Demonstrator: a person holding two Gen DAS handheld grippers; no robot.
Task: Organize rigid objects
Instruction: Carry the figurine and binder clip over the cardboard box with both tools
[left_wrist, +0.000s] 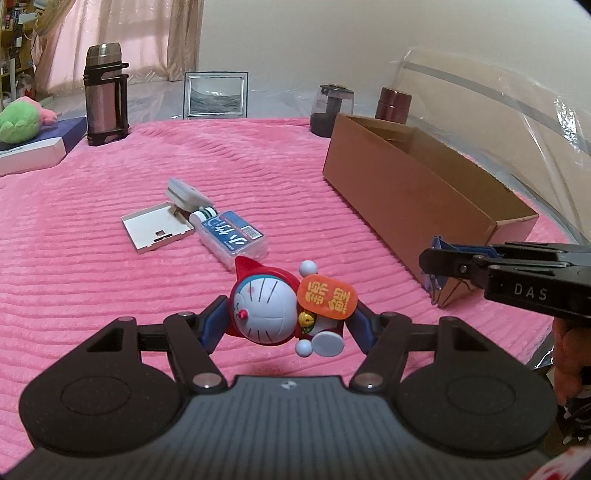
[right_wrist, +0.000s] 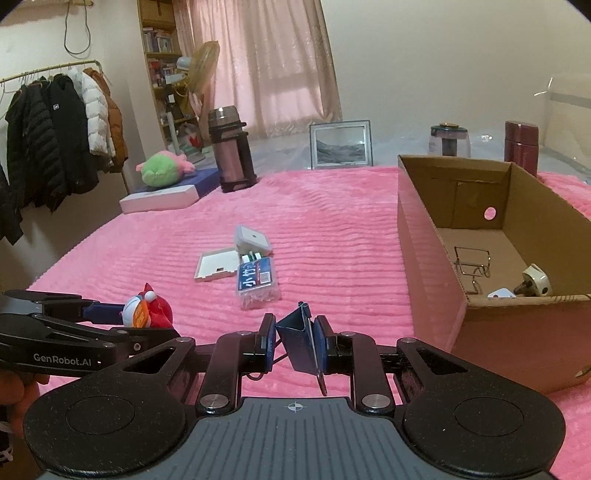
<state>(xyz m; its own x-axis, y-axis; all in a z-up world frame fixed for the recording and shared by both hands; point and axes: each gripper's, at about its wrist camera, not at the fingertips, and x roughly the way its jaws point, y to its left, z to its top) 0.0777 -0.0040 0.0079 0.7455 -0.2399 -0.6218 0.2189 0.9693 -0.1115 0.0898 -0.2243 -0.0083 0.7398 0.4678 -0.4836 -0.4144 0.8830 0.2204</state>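
Above the pink bedspread (left_wrist: 110, 295) our left gripper (left_wrist: 284, 317) clamps the Doraemon figurine (left_wrist: 266, 310); our right gripper (right_wrist: 295, 341) pinches a blue binder clip (right_wrist: 297, 339) beside the cardboard box (right_wrist: 517, 332).

cardboard box (right_wrist: 424, 236) right of toothpick case (right_wrist: 257, 282) | plug (right_wrist: 535, 284) inside box

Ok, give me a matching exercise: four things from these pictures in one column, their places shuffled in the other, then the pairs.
1. Doraemon figure
2. blue folded piece
3. wire clip
4. toothpick box

A. inside the cardboard box
B. in the right hand-held gripper
C. lying on the pink blanket
D. in the left hand-held gripper

Pairs: 1-D, 2-B, 3-A, 4-C
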